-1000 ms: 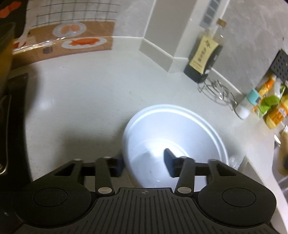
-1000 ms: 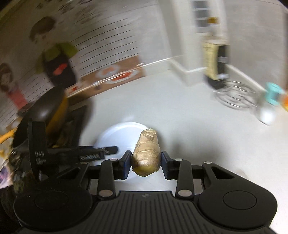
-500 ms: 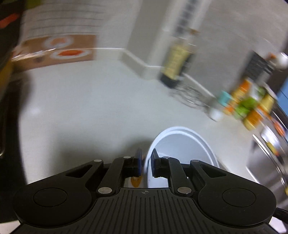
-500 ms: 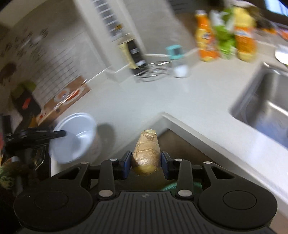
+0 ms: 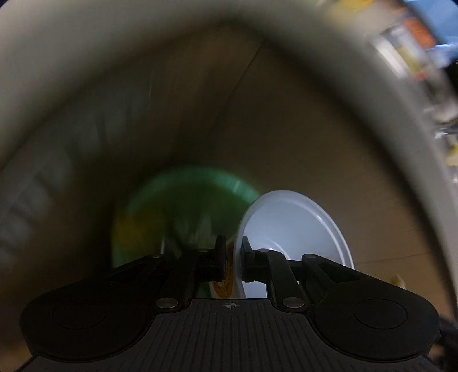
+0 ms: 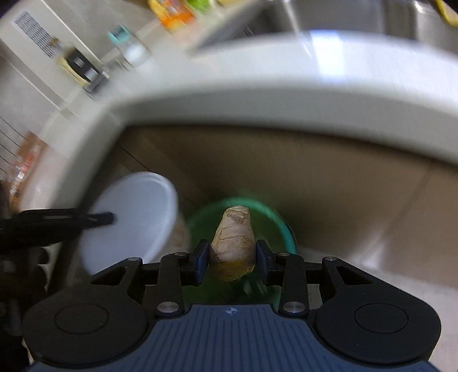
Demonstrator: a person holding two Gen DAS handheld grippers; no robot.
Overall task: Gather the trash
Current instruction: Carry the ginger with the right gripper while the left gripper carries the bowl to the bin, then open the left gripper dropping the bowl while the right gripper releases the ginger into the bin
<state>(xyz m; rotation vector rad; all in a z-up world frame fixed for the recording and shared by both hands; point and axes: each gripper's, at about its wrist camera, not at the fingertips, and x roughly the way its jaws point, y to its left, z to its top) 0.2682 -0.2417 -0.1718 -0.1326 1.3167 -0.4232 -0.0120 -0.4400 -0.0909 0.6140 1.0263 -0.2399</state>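
Note:
My left gripper (image 5: 233,257) is shut on the rim of a white paper bowl (image 5: 289,226) and holds it tilted beside a green trash bin (image 5: 183,206) on the floor. The bowl also shows in the right wrist view (image 6: 131,220), left of the bin (image 6: 274,226). My right gripper (image 6: 232,256) is shut on a brown ginger piece (image 6: 233,246), held over the bin's opening. Both views are blurred.
The pale countertop edge (image 6: 257,94) curves overhead, with brown cabinet fronts (image 6: 286,171) below it. Bottles (image 6: 171,11) and a sink (image 6: 343,17) lie on the counter beyond.
Both grippers have dropped from counter height to below the counter edge. The left one closed on the bowl's rim and carried it down. The bin has come into view under both.

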